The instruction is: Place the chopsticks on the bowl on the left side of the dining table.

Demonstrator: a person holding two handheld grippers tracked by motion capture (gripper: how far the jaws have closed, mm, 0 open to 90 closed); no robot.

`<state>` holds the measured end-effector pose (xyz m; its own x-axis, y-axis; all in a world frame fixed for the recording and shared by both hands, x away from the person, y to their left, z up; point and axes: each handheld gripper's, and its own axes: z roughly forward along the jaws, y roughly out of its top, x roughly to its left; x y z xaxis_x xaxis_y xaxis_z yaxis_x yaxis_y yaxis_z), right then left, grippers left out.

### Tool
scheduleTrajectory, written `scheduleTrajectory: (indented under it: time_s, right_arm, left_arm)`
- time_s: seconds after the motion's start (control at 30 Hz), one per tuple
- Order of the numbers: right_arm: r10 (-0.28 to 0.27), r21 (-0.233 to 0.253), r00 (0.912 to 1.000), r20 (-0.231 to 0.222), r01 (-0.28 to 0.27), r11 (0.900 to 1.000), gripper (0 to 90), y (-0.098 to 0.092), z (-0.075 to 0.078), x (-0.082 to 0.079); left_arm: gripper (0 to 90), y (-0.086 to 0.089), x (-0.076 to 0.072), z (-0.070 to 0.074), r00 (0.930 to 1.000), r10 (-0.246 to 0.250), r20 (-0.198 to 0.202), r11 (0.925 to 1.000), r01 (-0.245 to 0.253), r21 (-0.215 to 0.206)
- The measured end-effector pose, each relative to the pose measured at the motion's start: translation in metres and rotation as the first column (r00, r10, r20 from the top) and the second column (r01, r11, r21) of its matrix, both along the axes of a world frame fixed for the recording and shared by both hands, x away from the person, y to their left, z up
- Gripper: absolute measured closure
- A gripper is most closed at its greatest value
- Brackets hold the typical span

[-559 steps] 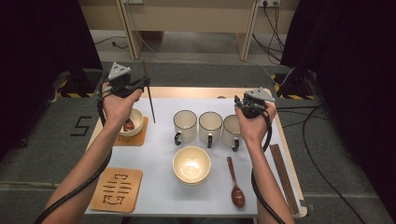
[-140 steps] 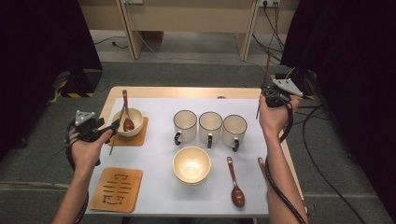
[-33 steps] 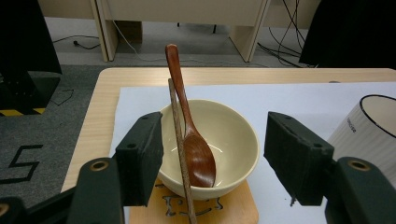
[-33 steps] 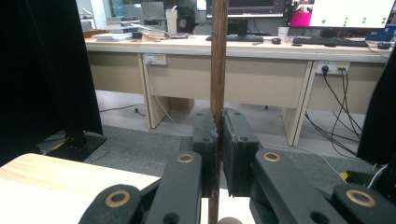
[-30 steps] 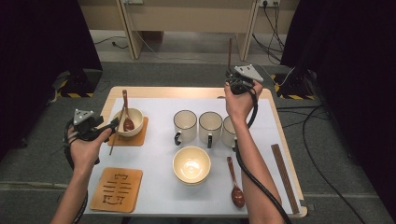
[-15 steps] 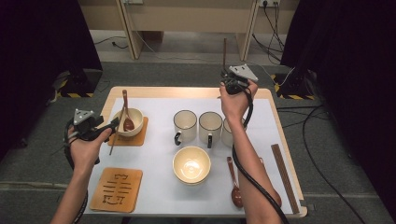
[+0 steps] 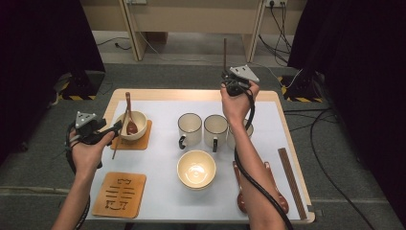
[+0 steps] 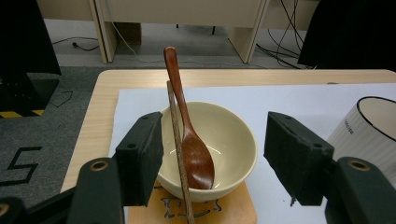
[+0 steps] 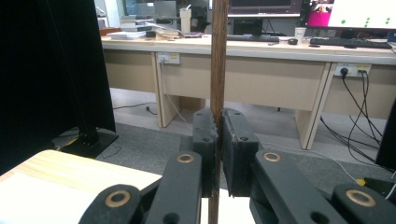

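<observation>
While the right gripper pinches one chopstick upright above the mugs, its mate leans on the bowl between the left gripper's wide-open jaws. Light, stiff, slippery wood, so I'd grab mid-shaft.

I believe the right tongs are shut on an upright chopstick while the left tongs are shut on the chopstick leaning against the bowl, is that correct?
Not quite. The right tongs are indeed shut on an upright chopstick, but the left tongs are open. The left gripper view shows their jaws wide apart, with the other chopstick leaning on the bowl beside the left jaw, not clamped.
</observation>
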<state>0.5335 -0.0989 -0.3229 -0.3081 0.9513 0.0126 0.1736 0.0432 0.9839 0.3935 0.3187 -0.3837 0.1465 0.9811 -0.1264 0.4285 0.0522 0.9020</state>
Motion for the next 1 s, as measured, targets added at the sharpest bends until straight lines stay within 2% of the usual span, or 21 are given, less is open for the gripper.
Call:
scheduleTrajectory:
  time_s: [1.0]
  right_arm:
    - [0.040,0.001,0.9992,0.001,-0.040,0.999,84.8,0.025,0.001,0.004]
  left_arm:
    - [36.5,-0.002,0.001,0.000,1.0000,-0.003,0.000,1.0000,0.003,-0.002]
